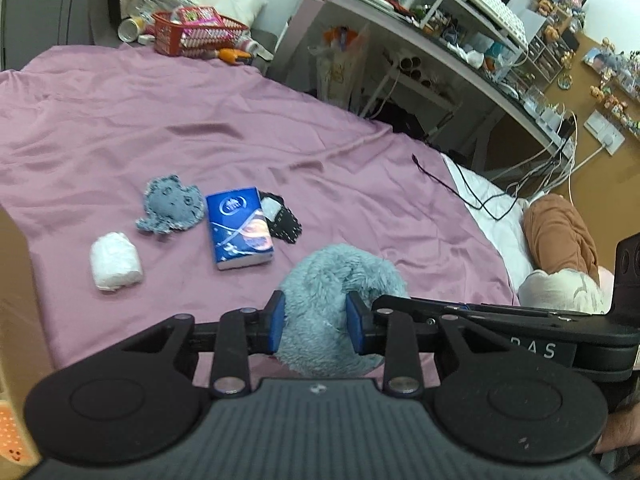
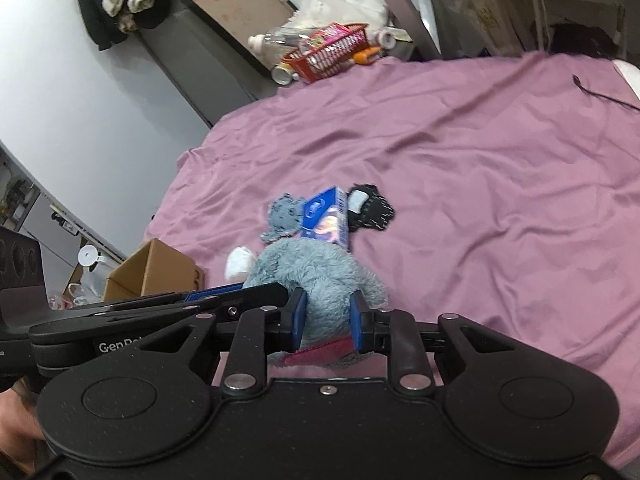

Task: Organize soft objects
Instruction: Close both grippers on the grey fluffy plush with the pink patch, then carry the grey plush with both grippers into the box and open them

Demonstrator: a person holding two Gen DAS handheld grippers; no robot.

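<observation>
A fluffy blue-grey plush item [image 1: 340, 276] hangs just above the pink bedsheet [image 1: 200, 120], and both grippers are clamped on it. My left gripper [image 1: 316, 322] is shut on its near part. My right gripper [image 2: 328, 322] is shut on the plush item [image 2: 308, 276] too, with a pink-red strip showing under the fur. Beyond it on the sheet lie a grey knitted cloth [image 1: 170, 204], a blue tissue pack [image 1: 240, 232], a black dotted soft piece [image 1: 282, 218] and a white rolled cloth [image 1: 114, 266].
A red basket [image 1: 192, 32] with clutter sits at the bed's far end. An open cardboard box [image 2: 152, 270] stands by the bed's left side. A black cable [image 1: 460, 184] crosses the right edge, beside a cluttered desk [image 1: 440, 40] and a person's leg [image 1: 560, 232].
</observation>
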